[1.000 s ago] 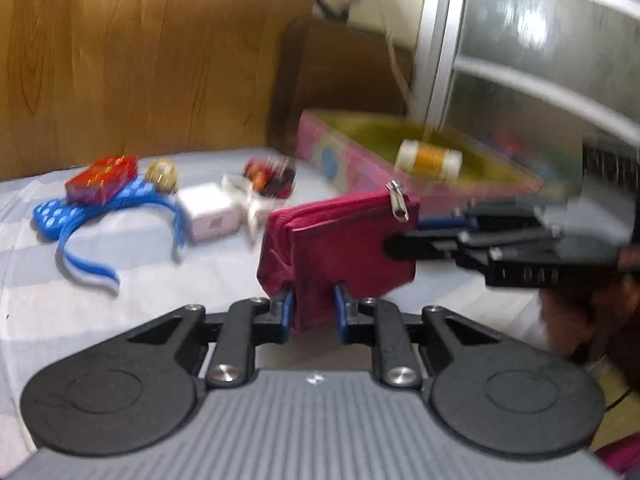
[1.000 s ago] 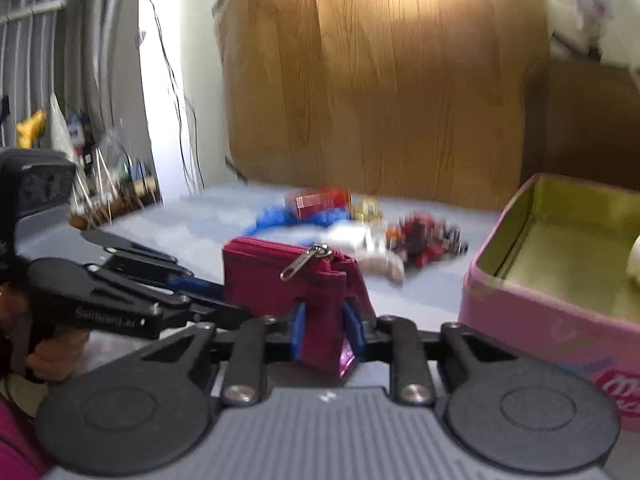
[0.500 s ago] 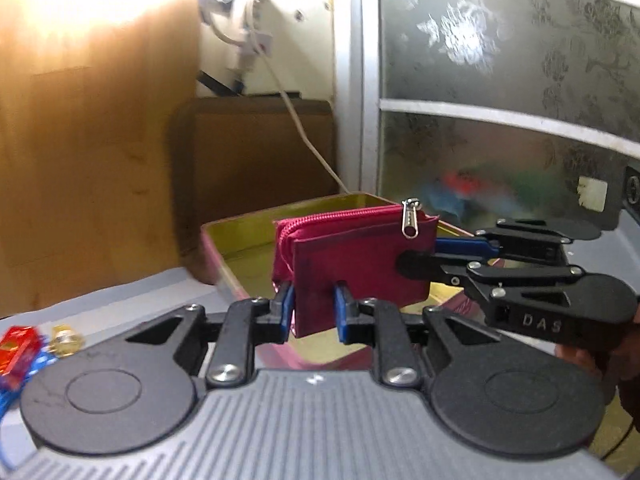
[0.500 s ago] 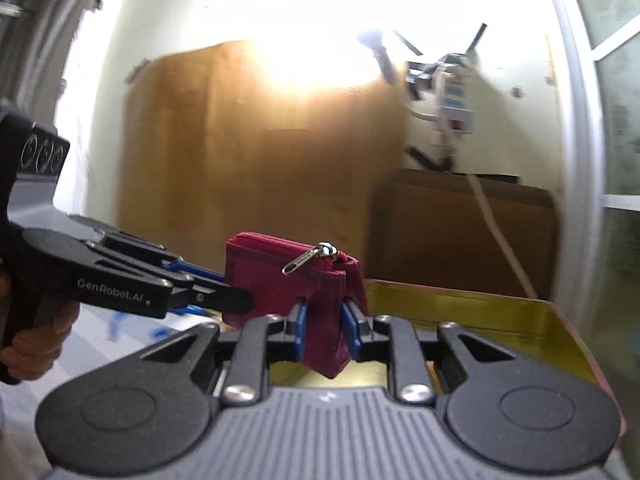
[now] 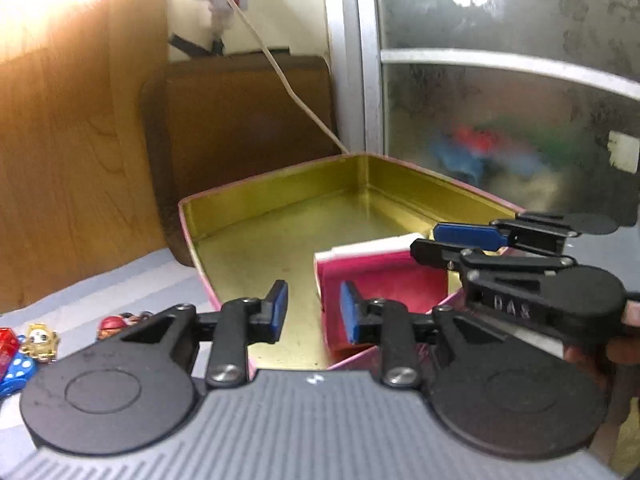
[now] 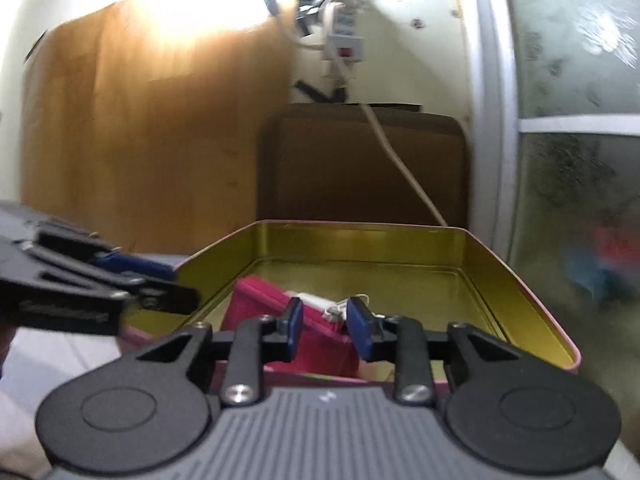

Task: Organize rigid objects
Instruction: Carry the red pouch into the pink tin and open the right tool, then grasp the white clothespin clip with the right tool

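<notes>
Over the pink tin (image 5: 280, 192) we hold both grippers with fingers spread wide, gripping nothing: our left gripper (image 5: 313, 310) and right gripper (image 6: 330, 326) flank the magenta pouch (image 5: 384, 276), which lies inside the tin's near corner, beside something white.

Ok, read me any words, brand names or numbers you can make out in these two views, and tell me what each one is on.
"DAS": raised letters on the black body of the right tongs, seen from the left wrist view; more letters may be hidden.
Embossed lettering on the left tongs, seen from the right wrist view: too blurred to read.
Magenta pouch and pink tin: no text visible.
</notes>
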The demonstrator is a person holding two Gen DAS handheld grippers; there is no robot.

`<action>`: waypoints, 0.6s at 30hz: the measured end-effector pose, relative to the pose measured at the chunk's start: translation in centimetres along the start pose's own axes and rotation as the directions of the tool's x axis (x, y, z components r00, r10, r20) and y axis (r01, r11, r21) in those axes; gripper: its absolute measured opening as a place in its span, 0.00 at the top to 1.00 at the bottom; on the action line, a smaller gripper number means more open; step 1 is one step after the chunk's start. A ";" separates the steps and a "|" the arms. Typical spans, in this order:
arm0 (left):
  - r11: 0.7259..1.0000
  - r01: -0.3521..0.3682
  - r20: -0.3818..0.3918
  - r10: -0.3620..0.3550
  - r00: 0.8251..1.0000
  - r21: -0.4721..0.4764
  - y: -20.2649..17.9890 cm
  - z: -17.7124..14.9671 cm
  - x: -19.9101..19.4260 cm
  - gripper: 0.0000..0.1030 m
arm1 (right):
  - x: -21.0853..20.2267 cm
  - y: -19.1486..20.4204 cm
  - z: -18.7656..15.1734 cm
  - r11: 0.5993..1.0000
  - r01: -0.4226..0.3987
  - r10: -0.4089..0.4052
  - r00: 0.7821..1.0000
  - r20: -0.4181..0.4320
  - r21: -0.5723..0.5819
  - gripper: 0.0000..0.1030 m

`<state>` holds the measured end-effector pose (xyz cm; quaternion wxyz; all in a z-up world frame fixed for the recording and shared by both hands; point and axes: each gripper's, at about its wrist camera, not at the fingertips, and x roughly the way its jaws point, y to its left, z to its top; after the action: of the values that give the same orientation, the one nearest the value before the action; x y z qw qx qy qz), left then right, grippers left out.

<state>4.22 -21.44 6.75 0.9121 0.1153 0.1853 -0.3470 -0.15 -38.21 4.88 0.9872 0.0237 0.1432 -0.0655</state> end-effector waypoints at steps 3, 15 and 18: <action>0.999 -0.013 0.044 0.015 0.999 -0.045 1.7 -0.7 -2.9 0.68 | -0.9 -0.4 0.4 0.998 0.007 -0.009 0.999 0.035 0.070 0.74; 0.869 -0.398 -0.191 0.354 0.916 -0.296 15.8 -11.4 -9.5 0.67 | -1.7 9.5 2.8 0.955 -0.292 0.294 0.955 0.033 -0.059 0.74; 0.843 -0.443 -0.213 0.393 0.894 -0.304 17.1 -13.2 -9.6 0.69 | 0.3 13.9 2.5 0.929 -0.345 0.339 0.939 -0.061 -0.134 0.74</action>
<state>5.68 1.23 0.21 0.9560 0.0156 0.2779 -0.0923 2.71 -24.66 7.58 0.9799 -0.0213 0.1595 0.1183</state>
